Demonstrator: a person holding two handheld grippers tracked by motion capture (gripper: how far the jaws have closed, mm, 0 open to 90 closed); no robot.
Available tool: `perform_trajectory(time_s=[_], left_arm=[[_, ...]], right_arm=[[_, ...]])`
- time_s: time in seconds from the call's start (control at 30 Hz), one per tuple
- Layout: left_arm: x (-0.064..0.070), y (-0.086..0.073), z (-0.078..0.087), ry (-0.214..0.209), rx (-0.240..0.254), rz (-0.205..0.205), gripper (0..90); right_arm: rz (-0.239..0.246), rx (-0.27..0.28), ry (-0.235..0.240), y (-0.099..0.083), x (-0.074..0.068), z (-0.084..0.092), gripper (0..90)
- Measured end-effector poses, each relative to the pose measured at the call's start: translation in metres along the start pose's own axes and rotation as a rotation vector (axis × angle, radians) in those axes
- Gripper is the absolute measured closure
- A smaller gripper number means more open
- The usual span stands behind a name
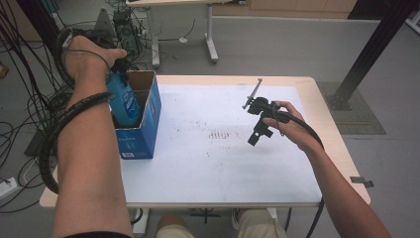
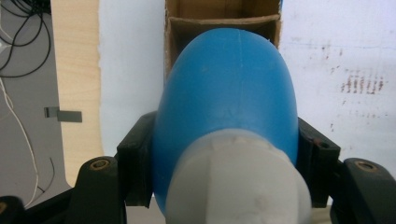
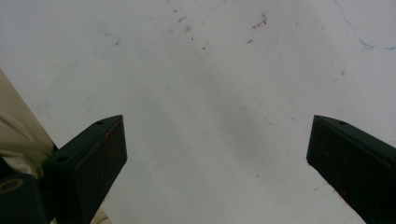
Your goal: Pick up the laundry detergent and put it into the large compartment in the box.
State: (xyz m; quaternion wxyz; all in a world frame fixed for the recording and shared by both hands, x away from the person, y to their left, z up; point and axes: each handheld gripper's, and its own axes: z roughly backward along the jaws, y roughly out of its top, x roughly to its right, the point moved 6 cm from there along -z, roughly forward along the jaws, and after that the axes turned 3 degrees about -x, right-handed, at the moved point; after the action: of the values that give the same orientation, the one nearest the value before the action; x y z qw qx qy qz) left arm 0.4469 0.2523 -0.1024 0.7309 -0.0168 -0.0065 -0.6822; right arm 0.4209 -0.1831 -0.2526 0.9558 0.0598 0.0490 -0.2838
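White sheeting covers the surface, with a blue cardboard box at its left edge. Box wall and forearm hide the lower part of the blue bottle, which stands partly inside the open box. The left tongs clench its shoulders from above, white cap nearest the camera. The right tongs hang released, angled down over the bare sheet.

Open room: white surface bare from the cardboard box across to the right gripper | Blocked: box at the left edge, its opening taken up by the blue bottle | Right gripper: hangs over bare surface, jaws wide, nothing between them
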Motion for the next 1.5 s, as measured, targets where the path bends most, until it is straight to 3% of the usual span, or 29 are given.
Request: perform_trajectory(time_s=[0.8, 1.5], left_arm=[[0.001, -0.001, -0.068, -0.025, -0.01, 0.006, 36.8], [0.005, -0.004, -0.099, -0.027, 0.008, -0.002, 36.9]], right_arm=[[0.0, -0.009, 0.005, 0.001, 0.001, -0.005, 4.9], [-0.004, -0.012, 0.013, 0.0, 0.002, -0.011, 4.9]])
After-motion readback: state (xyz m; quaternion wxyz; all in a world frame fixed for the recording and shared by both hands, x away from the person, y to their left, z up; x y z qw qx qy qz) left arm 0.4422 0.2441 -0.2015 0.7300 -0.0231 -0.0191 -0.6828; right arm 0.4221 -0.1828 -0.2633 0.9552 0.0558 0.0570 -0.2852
